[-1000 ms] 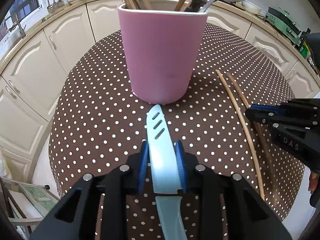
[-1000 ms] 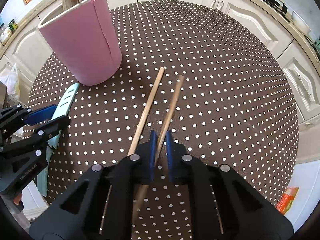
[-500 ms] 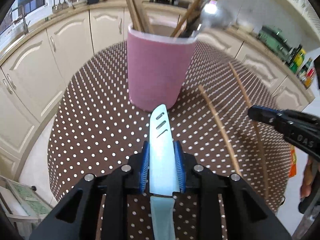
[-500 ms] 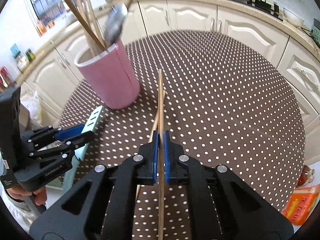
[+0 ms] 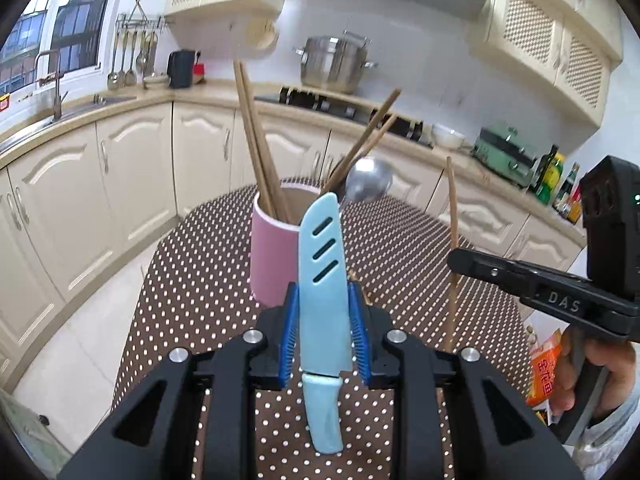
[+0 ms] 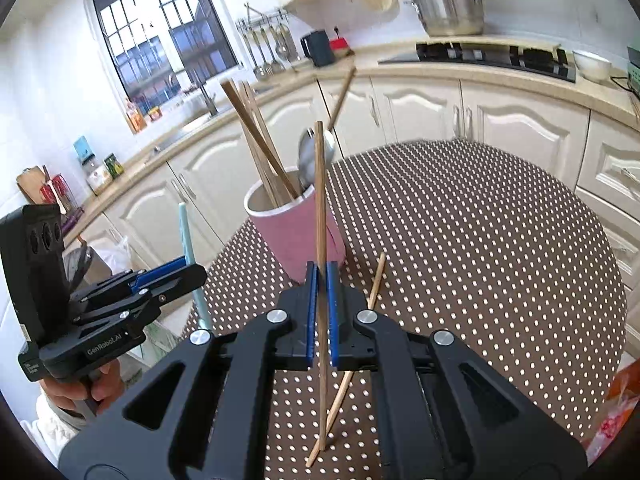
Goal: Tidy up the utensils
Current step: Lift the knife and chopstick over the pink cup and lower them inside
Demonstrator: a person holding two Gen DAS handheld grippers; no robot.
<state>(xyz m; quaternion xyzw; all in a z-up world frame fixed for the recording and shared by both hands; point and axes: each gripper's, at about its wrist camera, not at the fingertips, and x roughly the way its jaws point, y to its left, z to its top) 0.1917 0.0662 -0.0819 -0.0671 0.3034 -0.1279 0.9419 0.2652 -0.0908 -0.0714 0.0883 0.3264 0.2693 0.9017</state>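
— Lifting off the polka-dot table [image 5: 192, 280] now: left gripper [image 5: 323, 334] pinching the pale blue sheathed knife [image 5: 323, 280], blade end raised in front of the pink holder [image 5: 272, 256]. A second ago lying flat on the cloth, tip nearly touching the holder's base.

— Same on the other side? Right gripper [image 6: 320, 312] pressed together on one chopstick [image 6: 319, 200], stood nearly upright, far end above the holder's rim. Flat on the table a second ago, beside its mate.

— Meaning both pickups done; only the drop into the holder left for these two. Second chopstick [image 6: 372, 292] left behind on the cloth, just right of the holder's base, partly hidden under the right gripper.

— And inside the holder?

— Already carrying several wooden chopsticks [image 5: 256, 152] leaning left, a couple more leaning right, and a metal spoon [image 5: 368, 186], bowl up. Possibly a fork or another handle behind the spoon; too blurred to tell.

— Room enough?

— Seemingly so near the front of the rim, between the two leaning bunches. Worth watching the spoon bowl when lowering the knife.
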